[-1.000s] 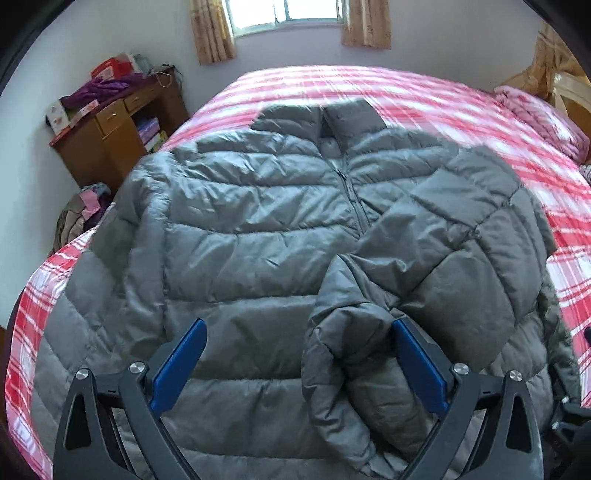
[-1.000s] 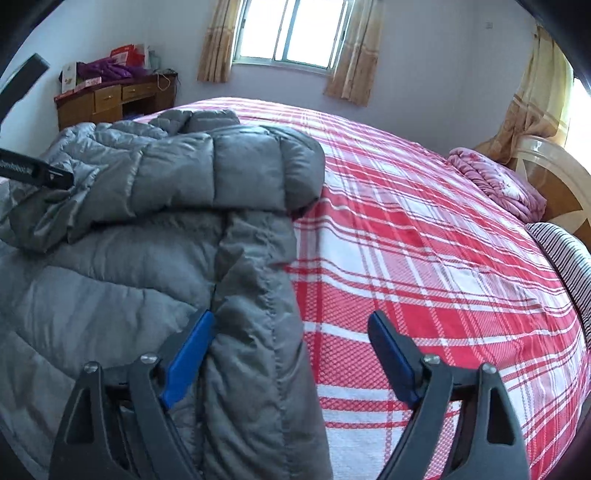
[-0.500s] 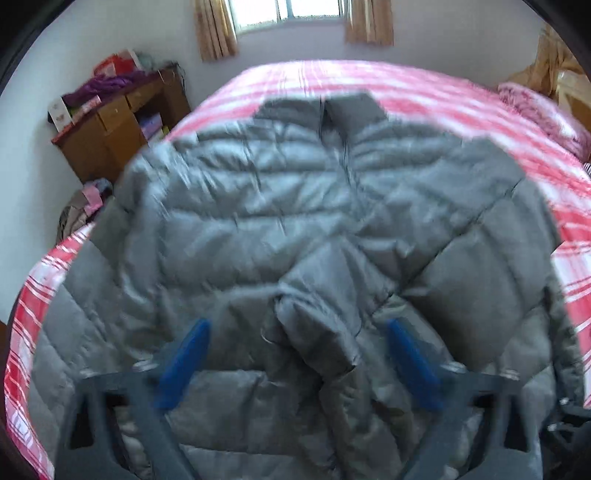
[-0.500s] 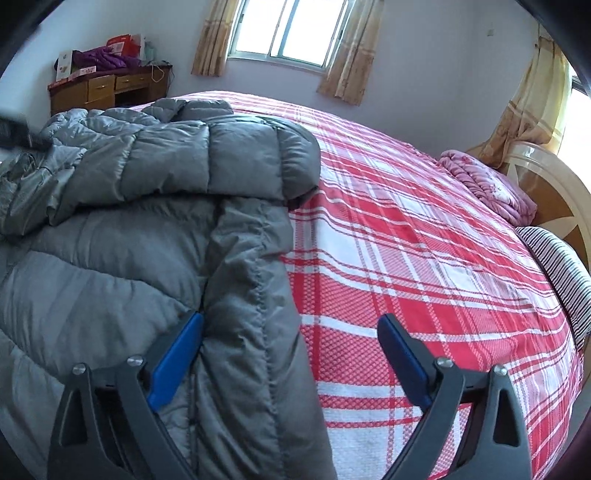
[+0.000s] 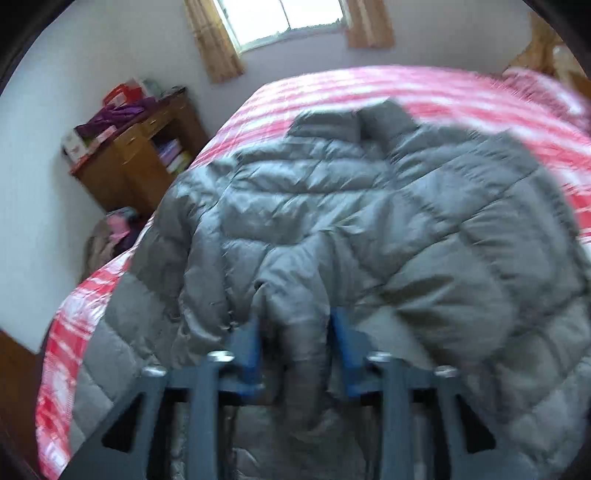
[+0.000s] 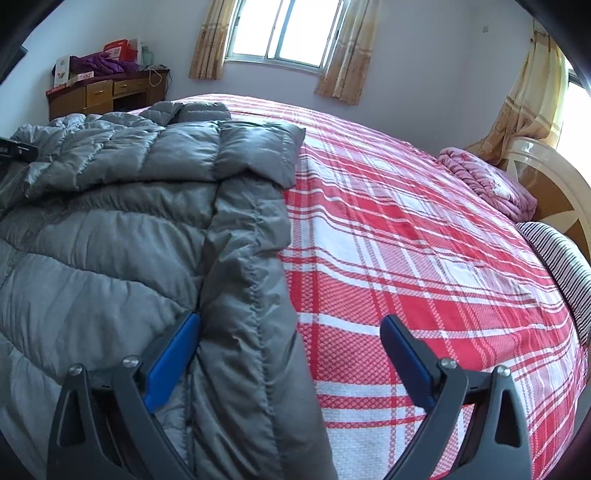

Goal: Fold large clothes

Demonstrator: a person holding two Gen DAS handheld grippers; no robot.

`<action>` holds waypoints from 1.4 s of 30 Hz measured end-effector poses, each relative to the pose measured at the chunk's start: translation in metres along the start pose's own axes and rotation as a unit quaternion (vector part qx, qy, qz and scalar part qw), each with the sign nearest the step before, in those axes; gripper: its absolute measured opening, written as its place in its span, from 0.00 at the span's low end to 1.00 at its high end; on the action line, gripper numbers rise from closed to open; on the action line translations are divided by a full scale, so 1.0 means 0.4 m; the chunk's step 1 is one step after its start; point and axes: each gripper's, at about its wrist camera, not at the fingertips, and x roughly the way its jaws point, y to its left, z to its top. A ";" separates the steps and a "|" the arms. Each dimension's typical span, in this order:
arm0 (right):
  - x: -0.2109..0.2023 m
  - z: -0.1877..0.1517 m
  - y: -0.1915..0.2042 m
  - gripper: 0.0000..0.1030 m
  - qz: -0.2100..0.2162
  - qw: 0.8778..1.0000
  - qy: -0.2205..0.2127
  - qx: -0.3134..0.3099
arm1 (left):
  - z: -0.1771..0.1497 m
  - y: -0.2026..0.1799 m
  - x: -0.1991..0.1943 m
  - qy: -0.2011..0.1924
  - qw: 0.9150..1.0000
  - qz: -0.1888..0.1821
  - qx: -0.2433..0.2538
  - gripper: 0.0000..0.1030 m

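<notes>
A: Pinching now, is it? The left gripper (image 5: 295, 332) had its blue fingers (image 5: 247, 343) spread wide a second ago, one on each side of the sleeve cuff.

B: Yes. They have come together and are clamped on the sleeve (image 5: 295, 314) of the grey puffer jacket (image 5: 332, 206), with the padded cloth bunched up between them. The left wrist view is blurred, so the fine detail of the grip is hard to read.

A: And the jacket itself?

B: It lies front up on the red-and-white plaid bedspread (image 6: 424, 258), collar (image 5: 351, 122) toward the window (image 6: 277, 29). The sleeve is folded across the chest, and its end has shifted toward the middle of the gripper since the earlier frame.

A: What about the other hand?

B: The right gripper (image 6: 291, 350) has its fingers wide apart, holding nothing, just as before. Its left finger (image 6: 173, 354) rests against the jacket's side edge (image 6: 251, 295); the other sits above bare bedspread. The view has barely changed.

A: Anything else around?

B: A wooden desk (image 5: 136, 158) by the wall, a pink blanket (image 6: 487, 181) near the headboard (image 6: 546, 184).
</notes>
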 end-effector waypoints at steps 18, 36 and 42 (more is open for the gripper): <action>-0.033 0.305 -0.088 0.64 0.083 0.995 -0.047 0.038 | 0.112 0.027 -0.103 -0.113 0.990 0.037 -0.078 0.84; 0.299 0.317 0.039 0.65 0.123 0.989 0.051 0.060 | 0.113 -0.056 0.219 -0.027 0.996 0.070 -0.048 0.90; 0.301 0.323 0.054 0.66 0.106 0.992 0.059 0.045 | 0.114 -0.053 0.229 -0.022 0.996 0.068 -0.054 0.92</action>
